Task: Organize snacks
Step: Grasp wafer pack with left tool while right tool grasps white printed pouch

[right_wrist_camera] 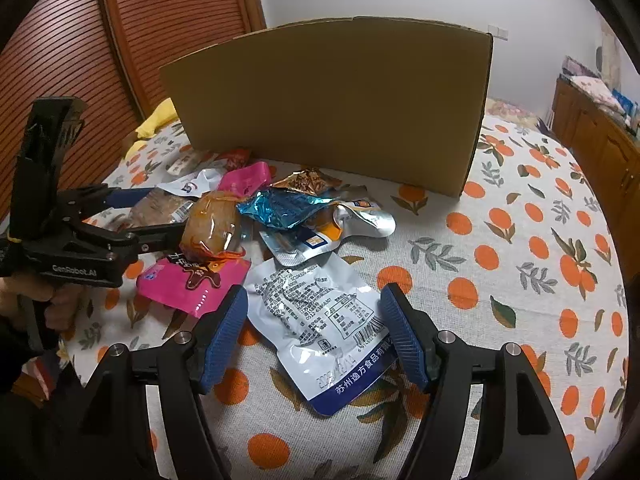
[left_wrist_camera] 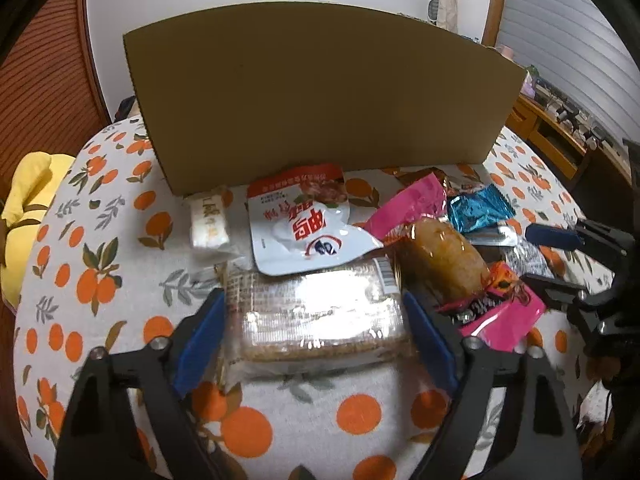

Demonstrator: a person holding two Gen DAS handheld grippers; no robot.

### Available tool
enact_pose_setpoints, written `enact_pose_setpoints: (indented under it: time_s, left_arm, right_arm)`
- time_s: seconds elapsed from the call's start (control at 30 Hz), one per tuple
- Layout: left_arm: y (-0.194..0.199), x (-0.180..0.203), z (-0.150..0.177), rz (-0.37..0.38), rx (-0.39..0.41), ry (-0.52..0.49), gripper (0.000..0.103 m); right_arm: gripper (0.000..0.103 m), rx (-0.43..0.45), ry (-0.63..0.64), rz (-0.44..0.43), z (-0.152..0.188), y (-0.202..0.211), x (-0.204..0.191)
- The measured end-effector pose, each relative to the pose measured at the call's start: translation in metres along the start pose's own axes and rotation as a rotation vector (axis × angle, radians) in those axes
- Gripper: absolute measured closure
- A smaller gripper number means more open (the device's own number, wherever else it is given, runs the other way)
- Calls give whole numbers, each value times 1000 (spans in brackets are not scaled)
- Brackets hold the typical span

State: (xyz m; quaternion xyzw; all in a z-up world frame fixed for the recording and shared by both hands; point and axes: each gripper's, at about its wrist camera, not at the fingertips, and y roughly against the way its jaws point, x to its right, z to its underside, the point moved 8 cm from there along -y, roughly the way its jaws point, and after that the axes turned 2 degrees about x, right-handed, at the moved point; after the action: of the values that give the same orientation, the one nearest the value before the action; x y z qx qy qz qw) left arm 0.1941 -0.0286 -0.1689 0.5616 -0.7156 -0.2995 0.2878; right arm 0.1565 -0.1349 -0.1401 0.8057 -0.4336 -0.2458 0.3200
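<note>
Cardboard: a brown box (left_wrist_camera: 320, 96) stands upright at the far side of the bench (left_wrist_camera: 120, 264), its plain wall facing both cameras; its inside cannot be seen.
Cover: white cloth printed with oranges and leaves.
Snack pile: loose packets lie on the cloth in front of the box, none of them in it as far as the views show.
Left tool (left_wrist_camera: 314, 320): jaws spread wide, blue pads either side of a clear-wrapped brown cake block (left_wrist_camera: 316, 312); pads look just beside the wrapper, but actual contact is hard to judge at this angle.
Cake block position: lies flat, nearest the left camera, partly under the white pouch.
White pouch with red print (left_wrist_camera: 304, 224): lies between the cake block and the box, overlapping the block's far edge.
Small white bar (left_wrist_camera: 208, 220): left of that pouch, close to the box wall.
Brown meat piece in clear wrap (left_wrist_camera: 444, 256): right of the cake block, lying on a pink packet (left_wrist_camera: 500, 316).
Blue foil packet (left_wrist_camera: 480, 208): beyond the meat piece, atop other wrappers.
Right tool (right_wrist_camera: 314, 332): jaws open, straddling a white pouch with blue base (right_wrist_camera: 320, 328) that lies print side up; pads apart from it.
White-and-blue pouch position: nearest edge of the pile, right of the pink packet.
Background: slatted wooden doors at left, yellow cloth (left_wrist_camera: 28, 208) beyond the bench edge.
</note>
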Motion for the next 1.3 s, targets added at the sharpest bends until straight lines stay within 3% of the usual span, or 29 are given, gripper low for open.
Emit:
enact_pose_setpoints:
  time_s: [0.43, 0.67, 1.13, 1.3]
  left_arm:
    - [25, -4, 26, 29, -8, 3, 24]
    - [26, -4, 27, 29, 6, 1, 24]
    - [30, -4, 29, 40, 27, 13, 24]
    - [35, -4, 31, 64, 32, 33, 26]
  right_arm:
    - [30, -17, 14, -5, 1, -1, -1]
    - [29, -109, 156, 64, 8, -6, -7]
    - [28, -133, 135, 44, -3, -19, 2]
    - [38, -128, 136, 41, 1, -13, 0]
